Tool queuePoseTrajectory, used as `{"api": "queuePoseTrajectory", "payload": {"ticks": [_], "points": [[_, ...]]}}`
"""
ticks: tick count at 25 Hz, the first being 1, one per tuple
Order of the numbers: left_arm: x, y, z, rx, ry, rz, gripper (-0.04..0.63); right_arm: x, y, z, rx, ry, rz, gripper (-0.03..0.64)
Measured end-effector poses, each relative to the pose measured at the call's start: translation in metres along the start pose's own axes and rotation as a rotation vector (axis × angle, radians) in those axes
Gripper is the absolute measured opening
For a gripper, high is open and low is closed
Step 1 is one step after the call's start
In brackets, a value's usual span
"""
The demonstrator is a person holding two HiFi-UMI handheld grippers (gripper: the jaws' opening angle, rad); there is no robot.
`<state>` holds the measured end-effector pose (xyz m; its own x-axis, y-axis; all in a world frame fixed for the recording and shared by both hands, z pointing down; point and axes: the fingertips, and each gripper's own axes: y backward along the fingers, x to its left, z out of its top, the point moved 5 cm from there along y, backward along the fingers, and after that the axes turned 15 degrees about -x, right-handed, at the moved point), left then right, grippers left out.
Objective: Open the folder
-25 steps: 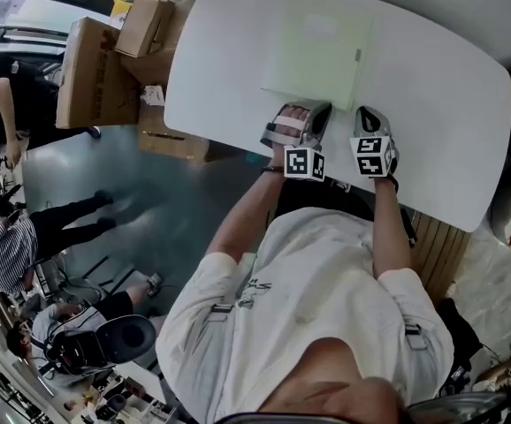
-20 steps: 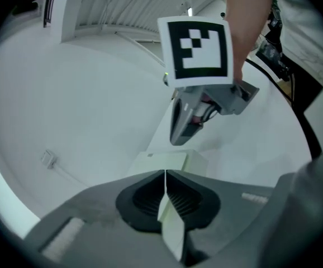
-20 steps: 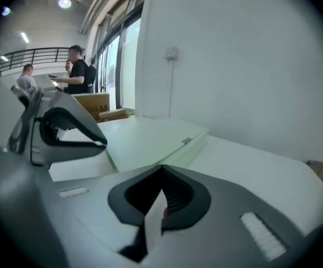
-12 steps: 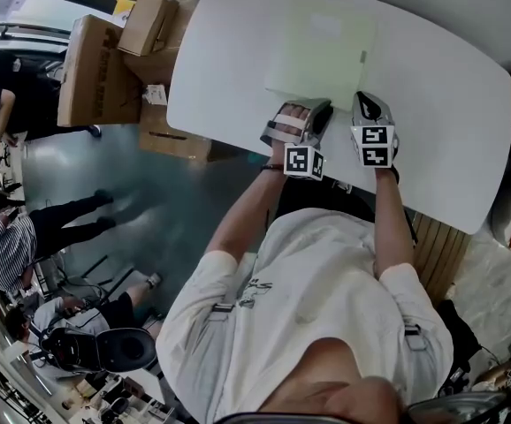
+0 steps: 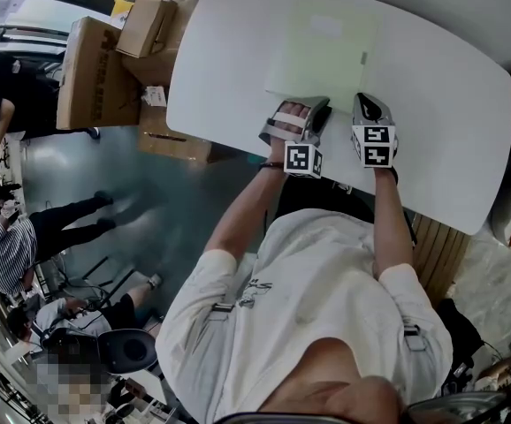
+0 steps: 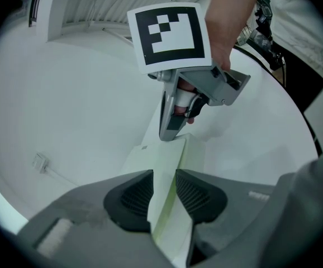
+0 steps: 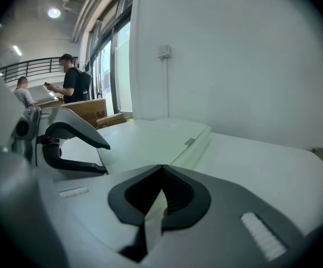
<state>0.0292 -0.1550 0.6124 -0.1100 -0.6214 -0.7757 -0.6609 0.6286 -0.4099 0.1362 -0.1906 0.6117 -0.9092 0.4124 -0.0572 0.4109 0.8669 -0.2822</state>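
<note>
1. Lying flat and closed on the smooth white surface [image 5: 441, 122] was the folder [image 5: 322, 56], a thin pale green rectangle with a matte cover.
2. The surface had rounded corners and a plain, glossy top. The folder sat toward its middle, with its near edge facing the person.
3. A small grey tab [image 5: 363, 57] sat on the folder's right edge.
4. The left gripper [image 6: 162, 190] met the folder's near edge from the person's side. Its dark, ribbed fingers [image 6: 131, 197] had just been opening and stood spread, and the folder's thin edge ran between them without being pressed.
5. The right gripper [image 7: 161, 175] was at the folder's near right corner. Its ribbed black fingers [image 7: 181, 197] were pressed together at the tips and pinched a thin pale strip of the folder's edge.
6. Both grippers had grey moulded shells, and each carried a cube with black-and-white square markers. They lay close side by side, pointing away from the person and tilted downward.
7. Brown cardboard boxes [image 5: 92, 69] stood stacked on the floor beyond the surface's left end.
</note>
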Motion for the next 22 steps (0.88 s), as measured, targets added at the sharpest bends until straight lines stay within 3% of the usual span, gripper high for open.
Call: {"api": "queuePoseTrajectory", "payload": {"ticks": [22], "points": [[0.013, 0.014, 0.006, -0.027, 0.043, 0.196, 0.114, -0.001, 0.0, 0.0, -0.008, -0.034, 0.014, 0.002]]}}
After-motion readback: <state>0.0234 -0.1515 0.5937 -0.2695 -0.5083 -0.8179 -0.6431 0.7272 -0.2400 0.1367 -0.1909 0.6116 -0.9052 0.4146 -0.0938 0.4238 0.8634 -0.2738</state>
